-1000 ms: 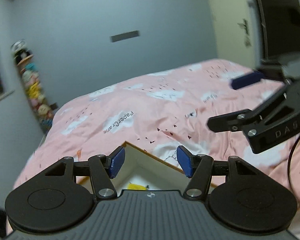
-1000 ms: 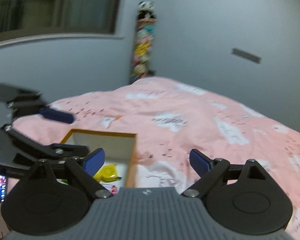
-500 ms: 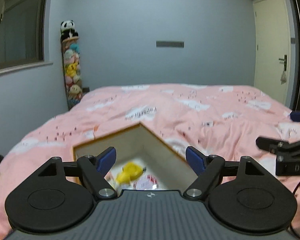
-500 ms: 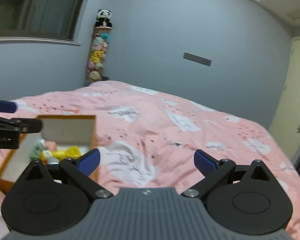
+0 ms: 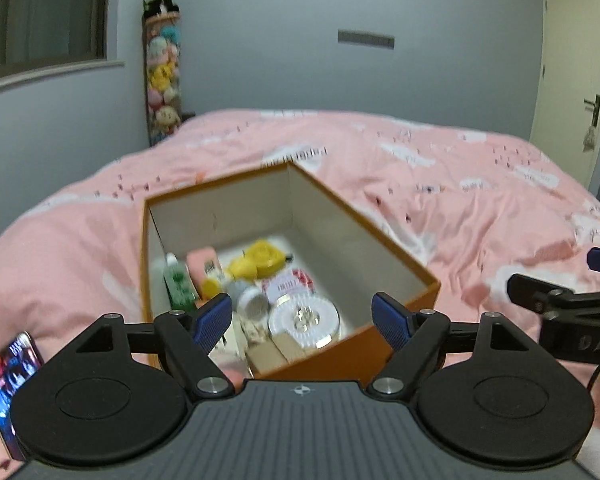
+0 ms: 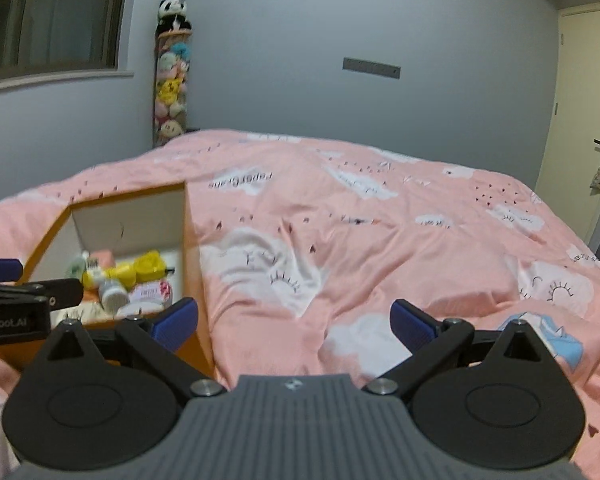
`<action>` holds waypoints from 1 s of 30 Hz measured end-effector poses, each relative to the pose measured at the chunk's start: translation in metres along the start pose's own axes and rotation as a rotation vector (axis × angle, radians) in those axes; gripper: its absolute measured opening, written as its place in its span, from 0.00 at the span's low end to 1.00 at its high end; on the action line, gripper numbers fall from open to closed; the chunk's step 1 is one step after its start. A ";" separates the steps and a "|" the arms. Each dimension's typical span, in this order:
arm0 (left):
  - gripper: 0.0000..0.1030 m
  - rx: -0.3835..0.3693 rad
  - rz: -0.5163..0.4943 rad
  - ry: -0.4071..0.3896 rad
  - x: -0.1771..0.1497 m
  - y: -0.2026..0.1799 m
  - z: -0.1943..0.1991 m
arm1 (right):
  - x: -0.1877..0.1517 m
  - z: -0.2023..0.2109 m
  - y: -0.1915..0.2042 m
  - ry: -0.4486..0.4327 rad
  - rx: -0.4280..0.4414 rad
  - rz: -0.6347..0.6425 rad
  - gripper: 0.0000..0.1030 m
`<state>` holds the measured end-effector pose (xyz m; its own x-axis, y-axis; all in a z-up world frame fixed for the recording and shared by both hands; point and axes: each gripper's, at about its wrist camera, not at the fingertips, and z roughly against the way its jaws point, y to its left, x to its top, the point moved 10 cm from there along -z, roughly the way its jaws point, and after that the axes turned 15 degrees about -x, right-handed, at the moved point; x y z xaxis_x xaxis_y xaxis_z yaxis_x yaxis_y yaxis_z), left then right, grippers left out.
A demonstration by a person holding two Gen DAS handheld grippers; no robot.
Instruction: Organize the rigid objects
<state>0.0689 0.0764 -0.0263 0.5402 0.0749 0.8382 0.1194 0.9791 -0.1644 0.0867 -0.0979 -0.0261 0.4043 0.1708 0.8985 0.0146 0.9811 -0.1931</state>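
Hovering our left gripper (image 5: 302, 322) over the orange box (image 5: 400, 276) on the pink bed (image 6: 380, 240), we keep its jaws spread and empty to reach the jumbled small items (image 5: 256, 280) inside. Our right gripper (image 6: 294, 318), spread wide and empty, waits beside the box's right wall, over open bedding.

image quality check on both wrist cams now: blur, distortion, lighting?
Left wrist view: the open orange cardboard box and its contents are motion-smeared, the round white ridged lid most; strong fisheye bowing at the pale door. Right wrist view: sharper on the pink cloud-print bedspread, softer at the box; dim, flat indoor light, no glare in either.
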 end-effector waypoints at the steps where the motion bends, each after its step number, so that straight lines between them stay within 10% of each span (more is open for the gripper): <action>1: 0.90 -0.009 -0.002 0.016 -0.003 -0.002 -0.002 | -0.004 -0.001 0.003 0.006 -0.001 0.011 0.97; 30: 0.90 -0.005 -0.020 0.102 -0.014 -0.013 -0.014 | -0.023 -0.021 0.004 0.090 0.004 -0.027 0.97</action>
<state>0.0715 0.0604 -0.0435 0.6193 0.0356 0.7843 0.1348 0.9793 -0.1509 0.0963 -0.0998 -0.0555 0.4841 0.1359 0.8644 0.0229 0.9856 -0.1677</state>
